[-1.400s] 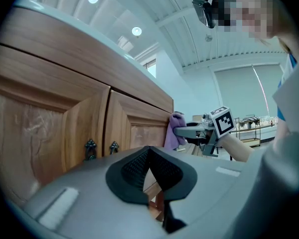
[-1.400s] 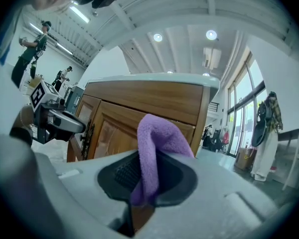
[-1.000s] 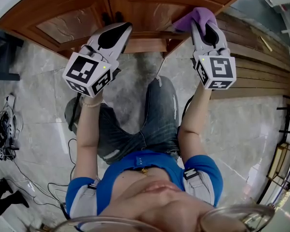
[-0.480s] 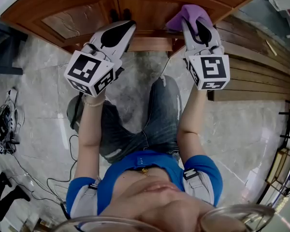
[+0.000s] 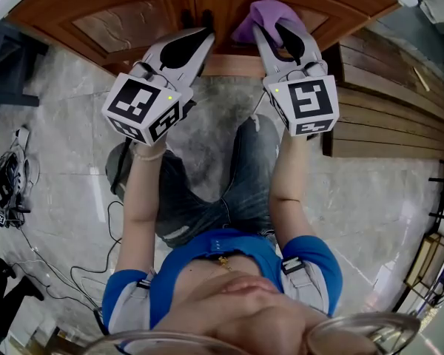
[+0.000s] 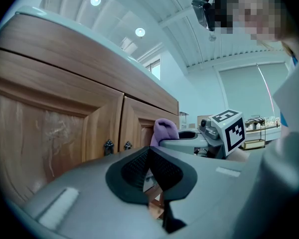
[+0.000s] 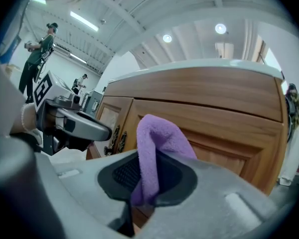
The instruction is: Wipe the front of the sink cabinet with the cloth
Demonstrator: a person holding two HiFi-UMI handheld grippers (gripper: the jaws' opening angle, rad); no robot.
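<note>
Pale marble-look floor tiles (image 5: 370,198) spread beneath a crouching person in a blue shirt and grey jeans, who faces a brown wooden sink cabinet with two panelled doors (image 5: 133,21) under a white tabletop (image 7: 189,66). Two small dark metal knobs (image 6: 108,146) sit side by side where the doors meet. The right gripper (image 5: 274,24) is raised to the cabinet front, and its fingers are clamped on a soft purple cloth (image 5: 263,13). In the right gripper view the cloth (image 7: 157,143) stands up out of the closed fingers in a folded hump and hangs down between the dark ribbed pads. From the head view the cloth lies against the right-hand door, just beside the central seam and near the knobs. The left gripper (image 5: 196,43) is held up alongside, near the seam on the left door's side and a little apart from the right gripper. Its fingers are drawn together with nothing between them, and its own view shows the pads meeting at the tips (image 6: 150,164) with the purple cloth (image 6: 164,131) visible beyond. Brown wooden slats (image 5: 385,102) lie on the floor to the person's right, and a tangle of dark cables (image 5: 7,191) lies well off to the left.
</note>
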